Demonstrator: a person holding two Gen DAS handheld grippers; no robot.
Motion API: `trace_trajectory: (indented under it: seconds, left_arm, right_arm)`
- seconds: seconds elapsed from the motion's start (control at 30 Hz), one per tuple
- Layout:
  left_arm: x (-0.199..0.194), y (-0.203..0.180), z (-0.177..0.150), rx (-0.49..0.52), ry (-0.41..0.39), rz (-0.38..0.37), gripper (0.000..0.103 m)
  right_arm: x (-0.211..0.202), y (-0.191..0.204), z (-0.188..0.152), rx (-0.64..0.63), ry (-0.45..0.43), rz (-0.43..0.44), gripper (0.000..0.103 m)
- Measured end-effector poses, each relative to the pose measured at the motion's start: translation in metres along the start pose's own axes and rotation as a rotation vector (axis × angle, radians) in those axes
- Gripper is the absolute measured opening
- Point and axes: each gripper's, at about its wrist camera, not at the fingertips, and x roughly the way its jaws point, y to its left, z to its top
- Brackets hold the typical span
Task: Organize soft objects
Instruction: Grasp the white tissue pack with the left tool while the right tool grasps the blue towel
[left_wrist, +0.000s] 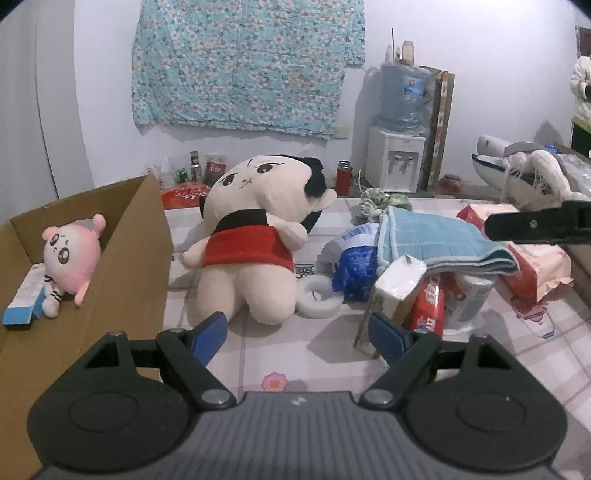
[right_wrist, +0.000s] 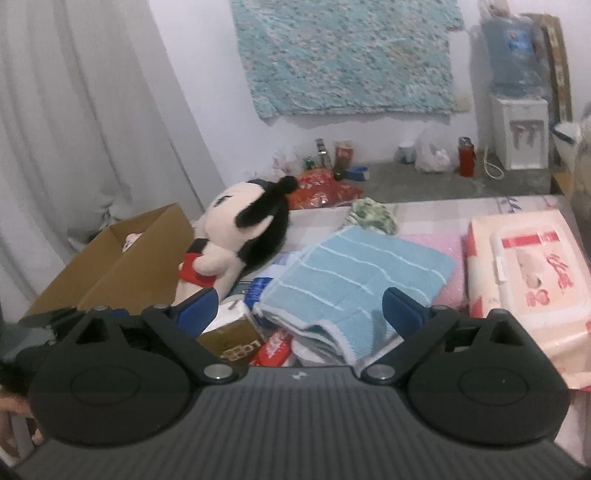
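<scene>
between the gaping right tongs (right_wrist: 299, 314) lies a blue towel (right_wrist: 354, 280), left tongs (left_wrist: 297, 332) apart, labels unreadable

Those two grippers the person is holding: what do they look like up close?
Both look alike. The left gripper and the right gripper each have a ribbed dark grey body with a small pale logo, two round black discs at the sides, black link arms with silver pivot pins, and two fingers tipped with blue pads. No cables or sleeves show.
</scene>
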Motion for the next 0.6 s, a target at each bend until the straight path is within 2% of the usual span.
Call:
trace_trajectory:
  seconds: [0.17,0.27,0.37,0.47,0.53,0.57,0.6]
  left_arm:
    - [0.006,-0.014,0.007,0.007,-0.011,-0.081,0.084]
    - [0.014,-0.032,0.012,0.082,-0.007,-0.125,0.076]
    - [0.024,-0.046,0.011,0.135,-0.006,-0.155,0.073]
    - [0.039,-0.052,0.013,0.119,0.037,-0.173,0.067]
    - [0.046,-0.051,0.014,0.099,0.054,-0.186,0.059]
    - [0.048,-0.051,0.015,0.097,0.061,-0.192,0.041]
    - [0.049,-0.051,0.016,0.096,0.071,-0.183,0.031]
  right_arm:
    - [0.001,-0.011,-0.001,0.043,0.012,-0.009,0.096]
    - [0.004,-0.017,-0.001,0.075,0.022,-0.009,0.096]
    - [0.005,-0.02,-0.001,0.084,0.027,-0.012,0.096]
    - [0.003,-0.022,-0.001,0.085,0.026,-0.004,0.095]
    - [-0.001,-0.025,-0.001,0.101,0.014,0.002,0.084]
    - [-0.002,-0.027,-0.001,0.107,0.015,0.013,0.081]
    - [-0.003,-0.029,-0.001,0.107,0.023,0.027,0.079]
